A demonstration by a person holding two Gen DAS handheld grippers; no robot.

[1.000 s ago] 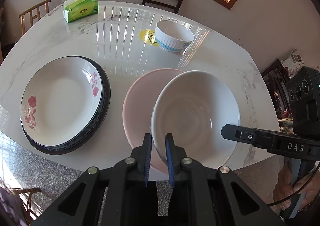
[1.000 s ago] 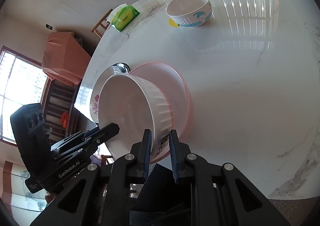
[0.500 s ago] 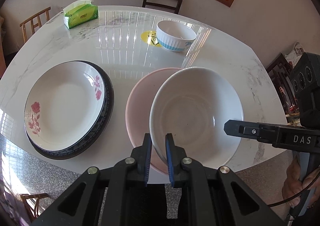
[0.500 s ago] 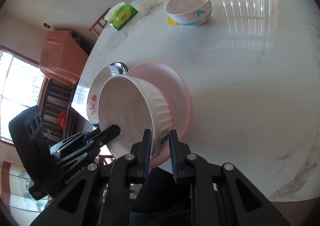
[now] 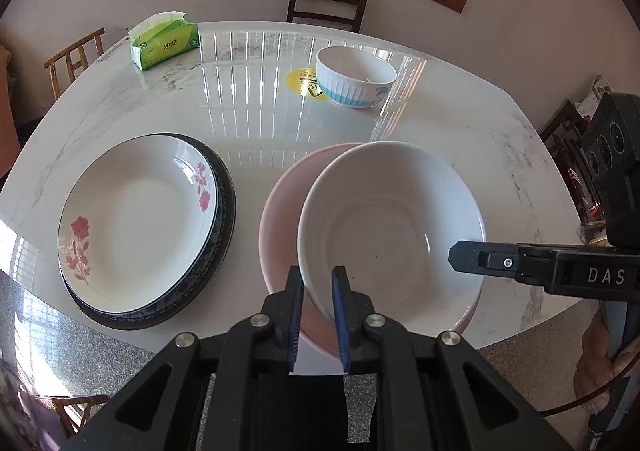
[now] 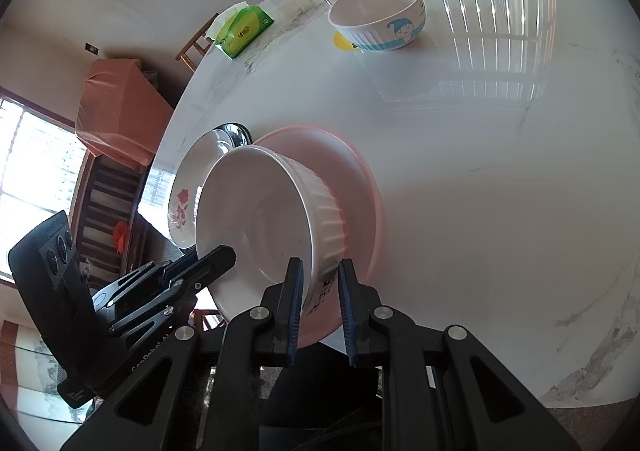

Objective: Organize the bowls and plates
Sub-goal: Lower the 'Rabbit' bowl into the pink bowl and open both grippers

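Note:
My left gripper (image 5: 316,291) is shut on the near rim of a big white ribbed bowl (image 5: 392,227), held tilted above a pink plate (image 5: 280,227). My right gripper (image 6: 318,283) is shut on the same white bowl's (image 6: 260,223) opposite rim, over the pink plate (image 6: 356,187). A rose-patterned white plate (image 5: 136,211) lies stacked on a dark blue-rimmed plate (image 5: 226,211) at the left; it also shows in the right wrist view (image 6: 184,199). A small white-and-blue bowl (image 5: 354,77) stands farther back; it also shows in the right wrist view (image 6: 380,13).
The white marble table (image 5: 460,123) has a green tissue pack (image 5: 164,41) at its far left and a yellow sticker (image 5: 302,81) by the small bowl. Chairs stand around the table; the near edge is close below the bowl.
Both grippers and the white bowl have risen and drawn back slightly from the table. The bowl stays gripped on both sides.

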